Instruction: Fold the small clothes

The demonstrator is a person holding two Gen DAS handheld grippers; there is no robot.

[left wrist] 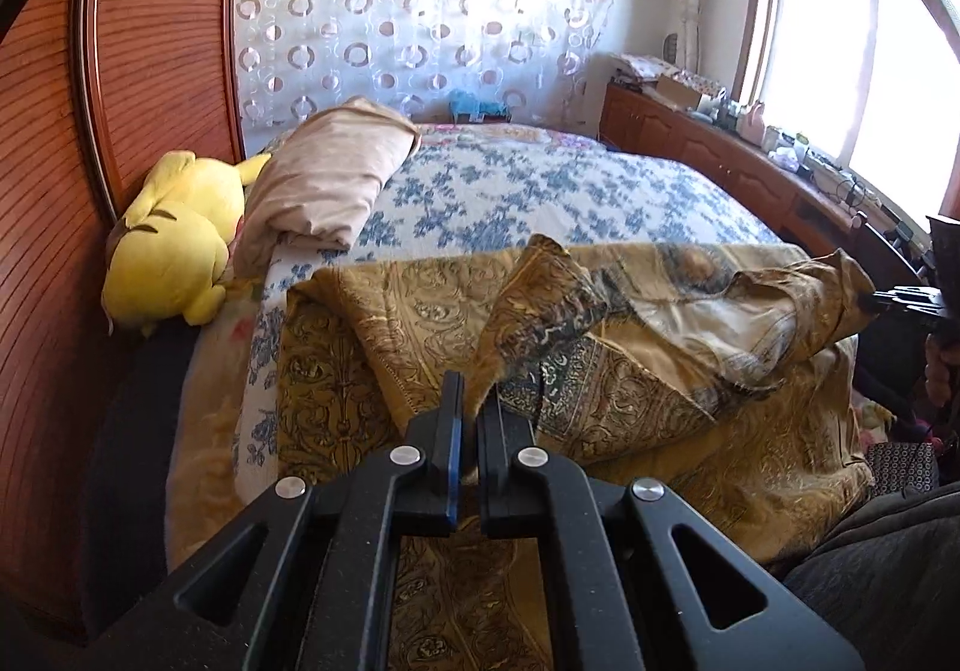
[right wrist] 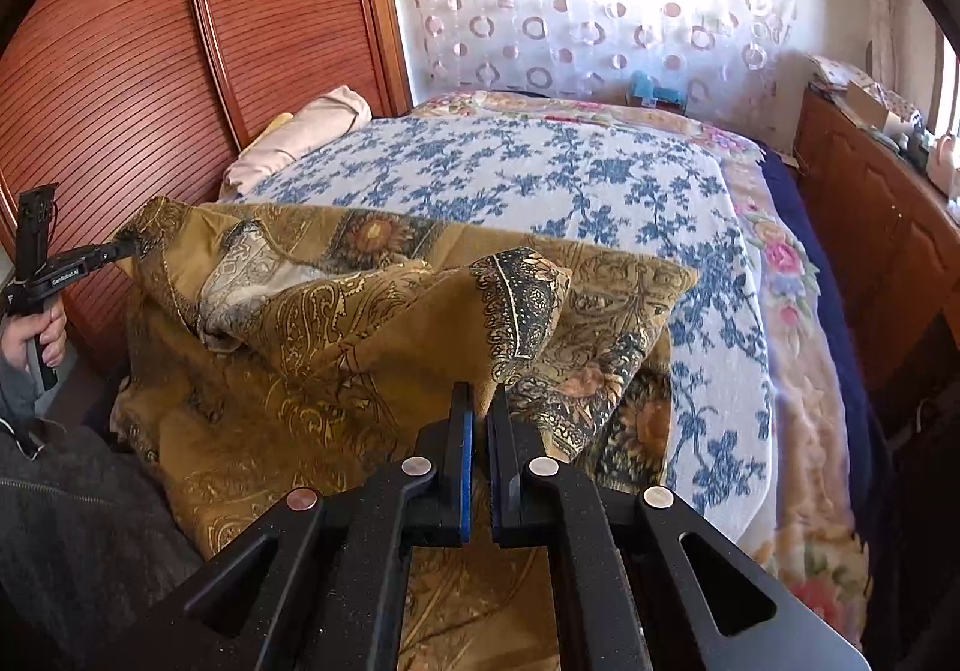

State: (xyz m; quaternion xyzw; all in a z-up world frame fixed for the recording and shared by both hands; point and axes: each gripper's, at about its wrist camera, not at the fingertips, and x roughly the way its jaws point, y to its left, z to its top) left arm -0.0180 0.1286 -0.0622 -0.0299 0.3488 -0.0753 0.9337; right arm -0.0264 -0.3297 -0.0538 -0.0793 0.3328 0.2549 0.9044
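A: Cloth?
B: Gold paisley garment (left wrist: 384, 323) w/ dark blue-black bands, crumpled on near end of bed (left wrist: 540, 185), over the blue-floral cover.
A: Claws?
B: Left gripper (left wrist: 472, 392) & right gripper (right wrist: 480, 401) each pinch a lifted corner, jaws pressed together.

the gold-brown paisley-printed garment (left wrist: 600, 323) is thin woven cloth with a faint sheen, lying on a white bedspread with blue flowers (left wrist: 540, 191) that looks like soft, nubby matt cloth. the black left gripper (left wrist: 474, 389) is matt, finely grained plastic with 4 shiny round metal pins and smooth blue pads. the reddish ribbed wardrobe door (left wrist: 150, 41) is glossy varnished wood, and the yellow plush toy (left wrist: 174, 239) is fuzzy cloth.
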